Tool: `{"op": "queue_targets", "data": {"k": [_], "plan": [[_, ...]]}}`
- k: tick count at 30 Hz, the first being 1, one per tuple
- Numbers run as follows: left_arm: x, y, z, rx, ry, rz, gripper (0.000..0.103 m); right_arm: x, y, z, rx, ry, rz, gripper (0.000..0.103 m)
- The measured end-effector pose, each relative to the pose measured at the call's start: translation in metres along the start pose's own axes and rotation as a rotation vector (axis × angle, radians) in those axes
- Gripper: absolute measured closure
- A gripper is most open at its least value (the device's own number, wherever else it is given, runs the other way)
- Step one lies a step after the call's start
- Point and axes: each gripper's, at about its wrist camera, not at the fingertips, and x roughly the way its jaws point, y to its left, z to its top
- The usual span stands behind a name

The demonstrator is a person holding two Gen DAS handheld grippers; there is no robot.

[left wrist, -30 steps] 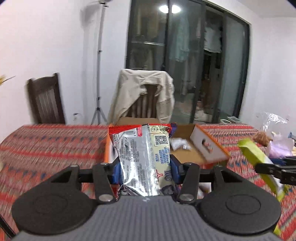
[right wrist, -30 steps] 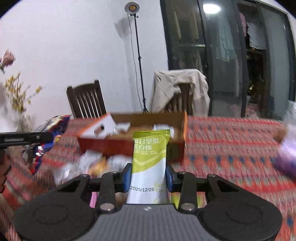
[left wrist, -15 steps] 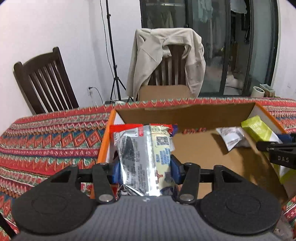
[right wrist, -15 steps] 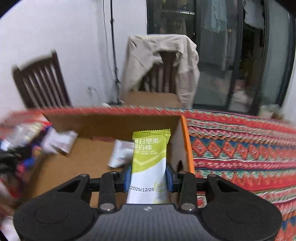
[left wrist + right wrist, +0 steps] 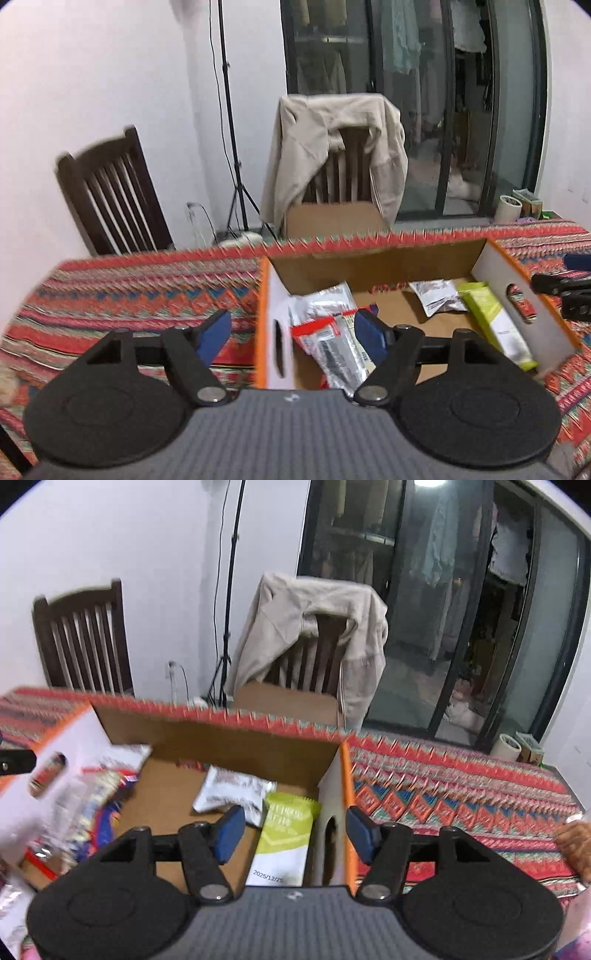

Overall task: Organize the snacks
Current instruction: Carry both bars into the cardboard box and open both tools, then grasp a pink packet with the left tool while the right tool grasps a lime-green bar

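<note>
An open cardboard box (image 5: 380,254) with orange-and-white end walls stands on the patterned tablecloth. My left gripper (image 5: 293,330) hovers over the box's left wall, its jaws opening; the silver snack packet (image 5: 332,343) with a red strip lies free in the box between the pads. My right gripper (image 5: 295,829) is over the box's right wall (image 5: 334,782), jaws opening too. The green snack bar (image 5: 284,836) lies loose in the box below it, also seen as the green bar (image 5: 493,321) in the left wrist view. A small silver-white packet (image 5: 231,788) rests on the box floor.
The red patterned tablecloth (image 5: 443,786) covers the table. Loose snack packets (image 5: 85,805) show blurred at the left of the right wrist view. Behind the table stand a dark wooden chair (image 5: 107,195), a chair draped with a beige jacket (image 5: 332,155) and a tripod stand (image 5: 229,122).
Both grippers moved over the box and opened. The silver packet left the left pads and the green bar left the right pads; both now lie inside the box.
</note>
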Motion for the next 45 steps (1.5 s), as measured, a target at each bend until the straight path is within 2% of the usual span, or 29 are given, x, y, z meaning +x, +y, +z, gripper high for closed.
{"op": "queue_targets", "data": {"k": [4,9,12,15,19,20,21,24,27,31,39,41,44,45], "plan": [[-0.071,0.015,-0.01,-0.021,-0.122,-0.027,0.019,-0.066,-0.013,-0.005,-0.006,-0.103,0.02,0.024],[-0.142,0.022,-0.048,-0.054,-0.213,-0.081,0.013,-0.147,-0.026,-0.042,0.022,-0.191,0.076,0.019],[-0.18,0.015,-0.082,-0.049,-0.263,-0.084,0.009,-0.189,-0.029,-0.078,0.043,-0.232,0.113,0.01],[-0.209,0.004,-0.117,-0.057,-0.301,-0.099,0.002,-0.223,-0.025,-0.112,0.054,-0.251,0.158,0.01],[-0.235,-0.015,-0.172,-0.053,-0.294,-0.13,0.0,-0.258,-0.013,-0.159,0.085,-0.278,0.215,0.008],[-0.239,-0.02,-0.185,-0.04,-0.292,-0.134,0.0,-0.263,-0.009,-0.171,0.095,-0.284,0.22,0.003],[-0.24,-0.025,-0.197,-0.034,-0.279,-0.131,0.0,-0.267,-0.005,-0.183,0.102,-0.288,0.22,0.0],[-0.237,-0.038,-0.225,-0.025,-0.195,-0.149,0.0,-0.269,0.009,-0.22,0.086,-0.264,0.173,0.0],[-0.223,-0.046,-0.238,-0.004,-0.12,-0.151,0.0,-0.267,0.022,-0.248,0.068,-0.224,0.154,0.0],[-0.216,-0.051,-0.241,-0.001,-0.104,-0.173,0.0,-0.263,0.032,-0.267,0.035,-0.174,0.141,0.001],[-0.201,-0.061,-0.236,0.044,-0.095,-0.23,0.0,-0.263,0.028,-0.268,0.055,-0.177,0.12,0.002],[-0.187,-0.061,-0.228,0.087,-0.106,-0.259,0.0,-0.257,0.024,-0.266,0.062,-0.164,0.112,0.003],[-0.158,-0.067,-0.214,0.184,-0.098,-0.28,0.0,-0.243,0.016,-0.26,0.074,-0.125,0.103,0.012],[-0.147,-0.07,-0.21,0.226,-0.089,-0.307,0.0,-0.238,0.012,-0.258,0.083,-0.116,0.098,0.013]]}}
